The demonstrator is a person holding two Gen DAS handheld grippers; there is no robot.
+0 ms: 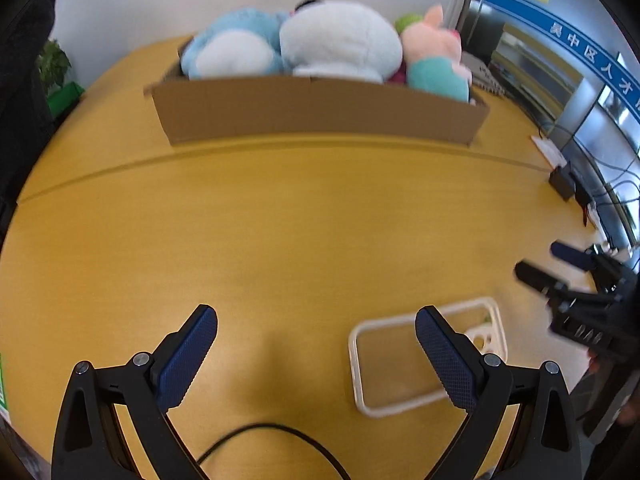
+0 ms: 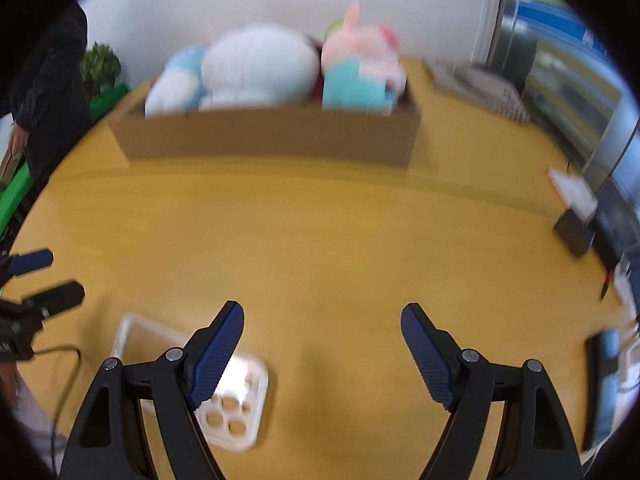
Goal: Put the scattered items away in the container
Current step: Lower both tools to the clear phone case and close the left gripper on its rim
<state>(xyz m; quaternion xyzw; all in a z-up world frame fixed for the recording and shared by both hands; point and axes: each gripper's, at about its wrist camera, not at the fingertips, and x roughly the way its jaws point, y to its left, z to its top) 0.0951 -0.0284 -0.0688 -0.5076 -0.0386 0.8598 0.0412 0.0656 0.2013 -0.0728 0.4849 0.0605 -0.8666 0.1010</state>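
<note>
Plush toys (image 2: 256,68) in cardboard box (image 2: 272,136)

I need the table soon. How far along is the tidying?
Done: the plush toys already sit in the cardboard box. In hand: nothing; the left hand-held gripper and right hand-held gripper are both open and empty. Left: the clear phone case lies on the table.

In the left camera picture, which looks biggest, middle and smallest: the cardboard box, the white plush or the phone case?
1. Cardboard box
2. White plush
3. Phone case

The case lies much nearer the camera, so it looks bigger than it would beside the others.
</note>
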